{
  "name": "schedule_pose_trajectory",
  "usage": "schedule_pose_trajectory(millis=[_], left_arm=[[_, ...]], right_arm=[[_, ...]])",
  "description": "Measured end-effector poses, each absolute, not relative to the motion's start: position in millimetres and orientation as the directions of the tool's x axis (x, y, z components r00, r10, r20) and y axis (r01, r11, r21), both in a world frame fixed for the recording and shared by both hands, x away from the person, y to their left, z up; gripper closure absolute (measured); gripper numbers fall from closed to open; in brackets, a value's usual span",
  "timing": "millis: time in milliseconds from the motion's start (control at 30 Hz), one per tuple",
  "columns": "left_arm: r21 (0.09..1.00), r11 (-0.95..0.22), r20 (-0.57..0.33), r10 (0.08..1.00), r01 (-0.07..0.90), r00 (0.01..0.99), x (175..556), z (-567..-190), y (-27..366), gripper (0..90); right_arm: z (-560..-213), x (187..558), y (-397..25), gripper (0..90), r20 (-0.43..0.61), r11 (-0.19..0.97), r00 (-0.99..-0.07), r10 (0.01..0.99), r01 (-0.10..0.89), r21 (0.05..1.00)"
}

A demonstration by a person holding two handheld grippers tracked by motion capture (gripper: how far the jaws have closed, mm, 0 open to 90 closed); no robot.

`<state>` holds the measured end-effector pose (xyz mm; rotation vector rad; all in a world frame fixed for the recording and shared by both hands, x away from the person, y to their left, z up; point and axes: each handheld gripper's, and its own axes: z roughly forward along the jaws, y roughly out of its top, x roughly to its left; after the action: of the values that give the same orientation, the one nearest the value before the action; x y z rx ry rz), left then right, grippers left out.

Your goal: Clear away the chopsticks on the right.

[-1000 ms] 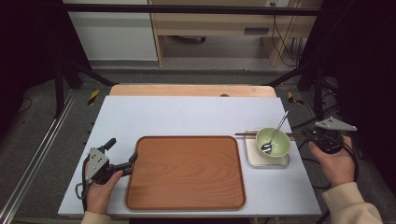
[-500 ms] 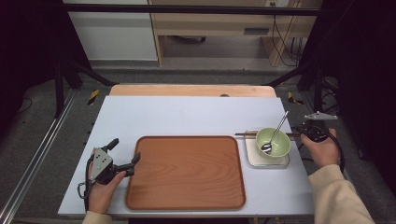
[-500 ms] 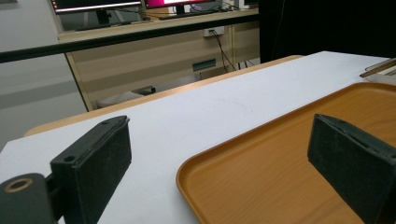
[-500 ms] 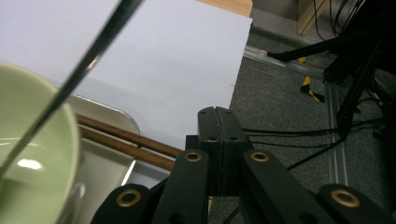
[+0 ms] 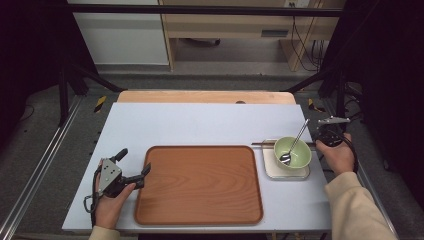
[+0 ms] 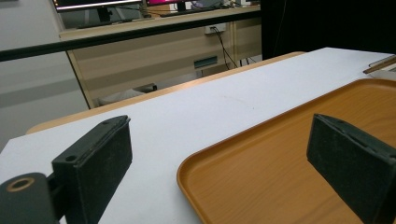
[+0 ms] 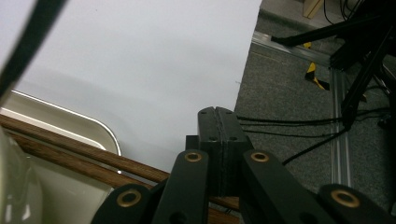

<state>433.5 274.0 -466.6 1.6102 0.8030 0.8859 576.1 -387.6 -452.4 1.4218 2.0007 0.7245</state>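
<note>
Wooden chopsticks (image 7: pixel 84 156) half-hidden behind right tongs (image 7: pixel 220 140)

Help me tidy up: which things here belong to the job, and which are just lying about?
In the job: chopsticks, small tray, bowl, spoon, large tray, left gripper, right gripper.
Lying about: cables on the floor.

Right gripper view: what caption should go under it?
Right gripper, shut, above brown chopsticks lying across a cream tray by the table edge.
</note>
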Motion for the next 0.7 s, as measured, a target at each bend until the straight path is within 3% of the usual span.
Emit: schedule_pose_trajectory(millis=[700], left_arm=[[0.977,-0.206,0.154,0.856,0.053,0.494,433.4,-466.3,273.8,6.7]], right_arm=[[-460.8,575.1,-386.2,90.0,-0.130,0.340,-0.343,0.931,0.678,0.652]])
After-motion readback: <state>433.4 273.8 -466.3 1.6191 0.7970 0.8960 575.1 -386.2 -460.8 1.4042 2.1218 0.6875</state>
